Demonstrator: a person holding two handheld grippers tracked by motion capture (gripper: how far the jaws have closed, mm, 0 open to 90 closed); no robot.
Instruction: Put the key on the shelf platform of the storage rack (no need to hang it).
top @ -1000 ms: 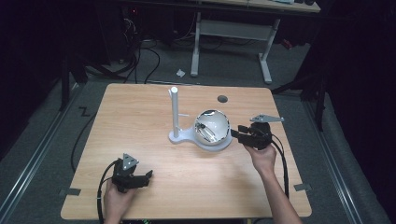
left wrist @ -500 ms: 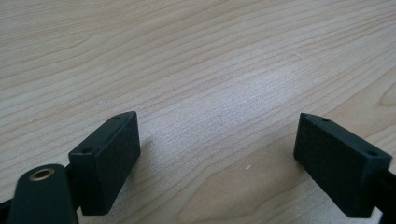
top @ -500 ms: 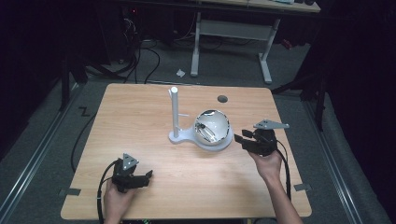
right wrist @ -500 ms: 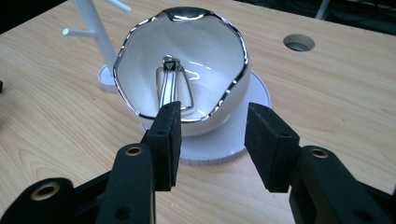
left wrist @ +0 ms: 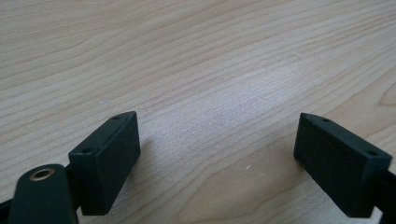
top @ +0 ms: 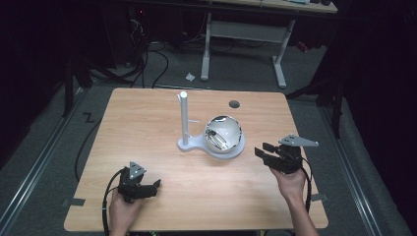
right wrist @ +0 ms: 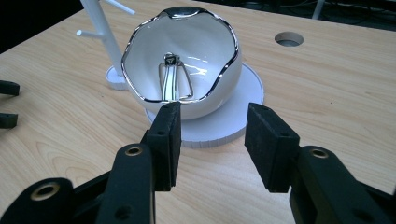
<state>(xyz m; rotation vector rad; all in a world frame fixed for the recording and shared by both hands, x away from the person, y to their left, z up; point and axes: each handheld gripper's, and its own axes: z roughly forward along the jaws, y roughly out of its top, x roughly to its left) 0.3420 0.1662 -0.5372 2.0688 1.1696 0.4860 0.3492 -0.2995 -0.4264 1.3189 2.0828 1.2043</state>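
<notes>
A white bowl with a silver rim (top: 223,133) (right wrist: 201,46) stands on the round base (right wrist: 243,102) of a white stand, beside its upright post (top: 183,118) (right wrist: 105,37). A shiny metal loop (right wrist: 173,79) lies inside the bowl. My right gripper (top: 263,150) (right wrist: 212,140) is open just right of the bowl, jaws pointed at it, with nothing between them. Its jaws are short of the base. My left gripper (top: 156,186) (left wrist: 217,158) is open over bare wood at the near left, empty.
A round hole (top: 234,104) (right wrist: 289,38) pierces the wooden table (top: 147,123) behind the bowl. Short pegs stick out of the post (right wrist: 88,33). Cables trail from both grippers over the near edge. Desk legs and cables stand on the dark floor beyond.
My right gripper has drawn back from the bowl, to the right and toward the near edge. Its jaws keep the same gap. The left gripper has not moved.
</notes>
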